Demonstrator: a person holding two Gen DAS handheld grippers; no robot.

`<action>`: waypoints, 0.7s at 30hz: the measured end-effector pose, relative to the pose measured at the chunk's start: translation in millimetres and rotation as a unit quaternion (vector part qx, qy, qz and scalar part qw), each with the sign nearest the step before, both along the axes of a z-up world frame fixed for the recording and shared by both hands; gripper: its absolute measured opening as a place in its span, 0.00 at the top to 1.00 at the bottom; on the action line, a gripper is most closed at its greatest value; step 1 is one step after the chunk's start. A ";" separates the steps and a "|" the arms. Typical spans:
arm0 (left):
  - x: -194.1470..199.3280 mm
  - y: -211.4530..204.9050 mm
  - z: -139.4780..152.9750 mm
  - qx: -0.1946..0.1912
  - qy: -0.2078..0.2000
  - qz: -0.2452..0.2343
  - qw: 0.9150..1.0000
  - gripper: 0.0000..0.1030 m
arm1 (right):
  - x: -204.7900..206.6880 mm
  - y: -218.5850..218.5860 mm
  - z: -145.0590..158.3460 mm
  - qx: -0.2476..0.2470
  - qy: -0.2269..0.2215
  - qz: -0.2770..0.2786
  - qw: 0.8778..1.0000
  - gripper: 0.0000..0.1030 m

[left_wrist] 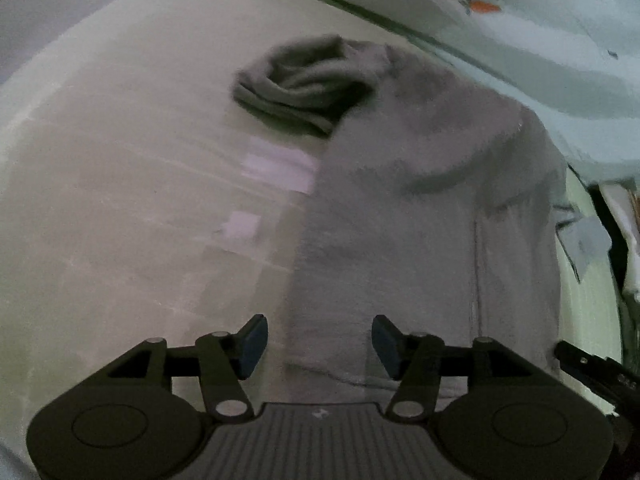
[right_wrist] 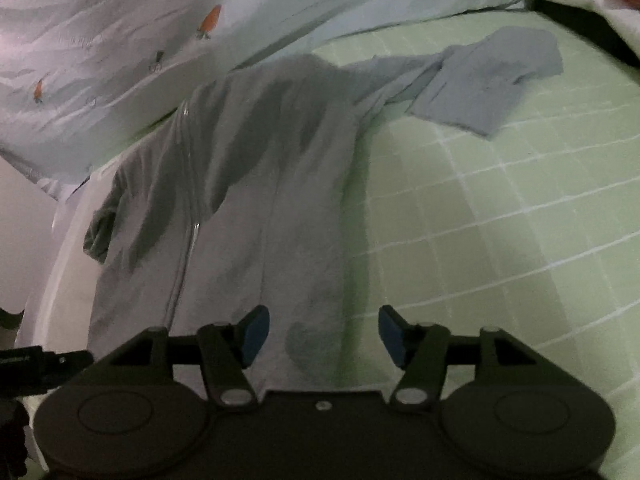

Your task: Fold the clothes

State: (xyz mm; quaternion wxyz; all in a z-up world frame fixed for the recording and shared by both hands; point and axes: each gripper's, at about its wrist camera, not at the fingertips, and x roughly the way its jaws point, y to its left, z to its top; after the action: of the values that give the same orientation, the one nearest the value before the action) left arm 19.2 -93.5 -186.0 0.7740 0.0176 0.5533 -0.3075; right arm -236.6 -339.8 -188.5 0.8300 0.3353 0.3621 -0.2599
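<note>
A grey zip-up hoodie (right_wrist: 248,184) lies spread lengthwise on a pale green checked sheet (right_wrist: 500,220), its hem nearest both cameras and its hood end far away, close to a light printed quilt (right_wrist: 120,40) with small orange carrot-like motifs. The left gripper (left_wrist: 319,346) hangs over the hem with its blue-padded fingers (left_wrist: 252,346) set wide apart and nothing between them; the right gripper (right_wrist: 322,336) hovers likewise over the near edge, jaws spread and empty. Only the right wrist view shows the zipper (right_wrist: 188,216) running up the garment's left half, the right sleeve stretched far right across the sheet, and a separate lighter grey cloth (right_wrist: 488,80) lying crumpled at the far right, touching or overlapping that sleeve's end. The left wrist view alone shows the left sleeve bunched into a dark twisted heap (left_wrist: 304,84) at the far left of the body, and a bare stretch of sheet (left_wrist: 120,200) to its left where the grid reads faint. Both views are blurred, so fabric detail stays unclear.
</note>
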 end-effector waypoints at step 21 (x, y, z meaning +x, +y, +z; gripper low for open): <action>28.1 -38.1 36.1 0.022 -0.109 -0.030 0.993 0.83 | 58.1 -25.4 42.4 -0.058 -0.046 -0.005 0.997 0.71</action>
State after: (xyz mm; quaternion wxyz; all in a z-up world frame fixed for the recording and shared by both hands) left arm 47.3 -131.6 -149.9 0.8195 0.0850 0.4716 -0.3142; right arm -178.4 -365.1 -146.1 0.8624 0.3001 0.3064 -0.2690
